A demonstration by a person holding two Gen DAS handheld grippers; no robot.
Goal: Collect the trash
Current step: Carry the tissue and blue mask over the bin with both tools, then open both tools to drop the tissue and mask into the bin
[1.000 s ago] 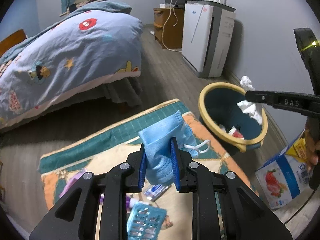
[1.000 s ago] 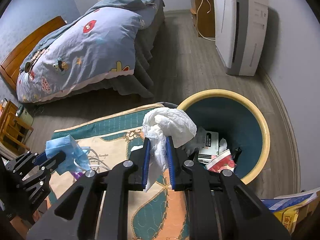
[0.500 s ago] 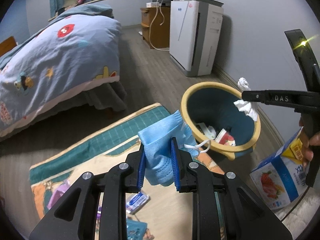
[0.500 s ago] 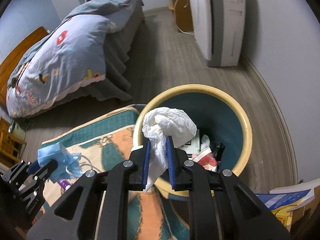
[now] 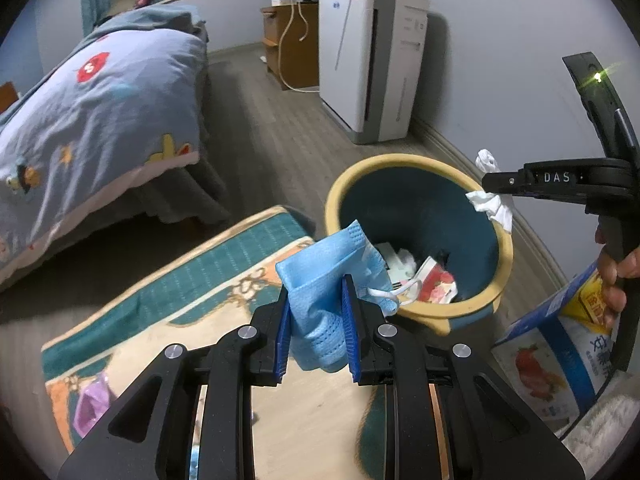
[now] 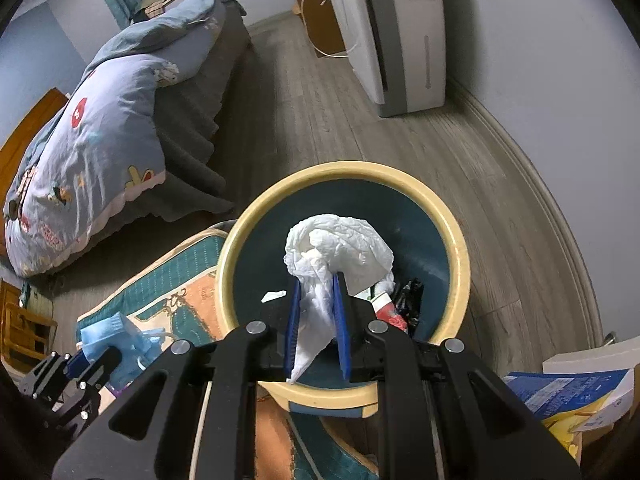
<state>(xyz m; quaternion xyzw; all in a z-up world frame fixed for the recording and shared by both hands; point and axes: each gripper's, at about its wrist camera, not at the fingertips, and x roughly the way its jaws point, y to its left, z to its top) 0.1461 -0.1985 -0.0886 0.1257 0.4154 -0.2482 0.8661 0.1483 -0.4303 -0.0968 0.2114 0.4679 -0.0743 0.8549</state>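
We judged the likeliest slip to lie with the left tool: it was clamped on a crumpled pale-blue pleated face mask that sat at the lower centre of the left wrist frame, over the near lip of the round dark-teal bin with a cream rim and not clearly over its mouth. Let go there, the mask could have landed on the patterned teal-and-orange rug, and its white ear loop might have snagged on a finger. The right tool pinched a wad of crumpled white tissue, which showed at the centre of the right wrist frame above the bin's opening (a safer drop, we thought), though soft paper could have clung to the blue pads. Both pieces looked light, limp and creased; the bin already held a few scraps.
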